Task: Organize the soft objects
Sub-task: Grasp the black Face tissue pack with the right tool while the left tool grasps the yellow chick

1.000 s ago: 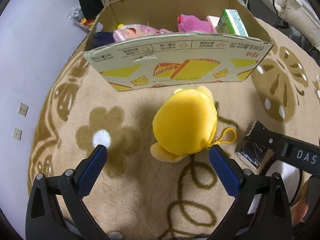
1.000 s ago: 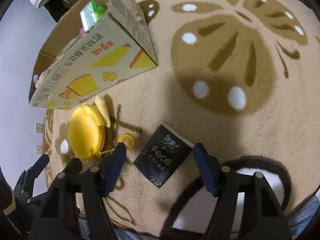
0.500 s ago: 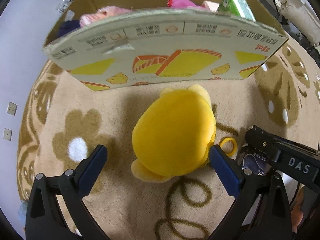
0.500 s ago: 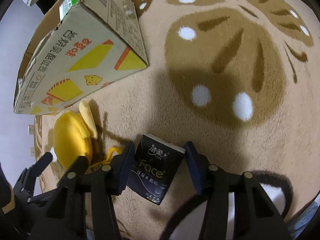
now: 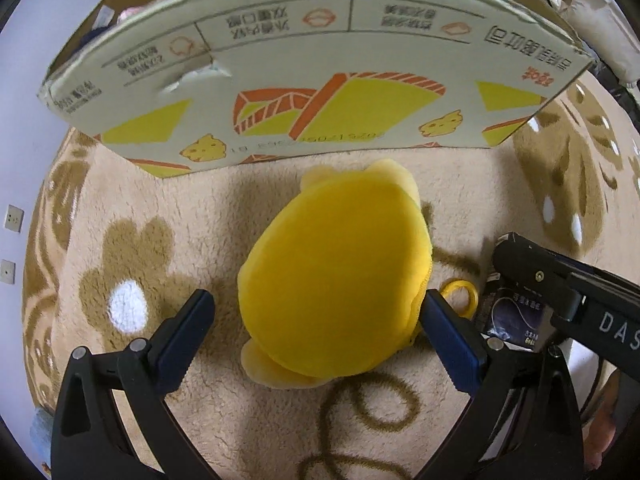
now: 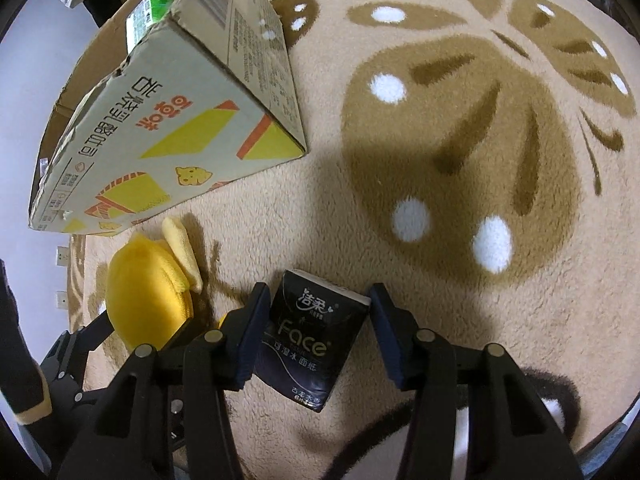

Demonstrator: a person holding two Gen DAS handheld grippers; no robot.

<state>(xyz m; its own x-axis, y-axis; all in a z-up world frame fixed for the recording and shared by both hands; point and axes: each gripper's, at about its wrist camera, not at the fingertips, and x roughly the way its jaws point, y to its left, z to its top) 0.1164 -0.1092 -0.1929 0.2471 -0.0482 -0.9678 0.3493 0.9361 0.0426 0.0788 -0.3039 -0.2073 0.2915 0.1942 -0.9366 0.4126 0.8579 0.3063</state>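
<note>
A round yellow plush [image 5: 336,280] with a yellow ring [image 5: 460,296] lies on the rug in front of the cardboard box [image 5: 320,80]. My left gripper [image 5: 316,300] points down over it, open, one finger on each side; the right finger touches the plush's edge and the left stands apart from it. Just to the right lies a black tissue pack [image 6: 308,344]. My right gripper [image 6: 318,300] has both pads against the pack's sides. The plush [image 6: 144,296] also shows at the lower left of the right wrist view.
The open-topped box [image 6: 180,120] holds a green pack [image 6: 150,12] and other soft things, mostly hidden behind its near wall. The beige rug [image 6: 440,160] with brown motifs spreads to the right. Wall sockets [image 5: 14,218] sit at the far left.
My left gripper sank closer to the plush, which now fills the gap between its fingers. The right jaws narrowed until they met the tissue pack's sides.
</note>
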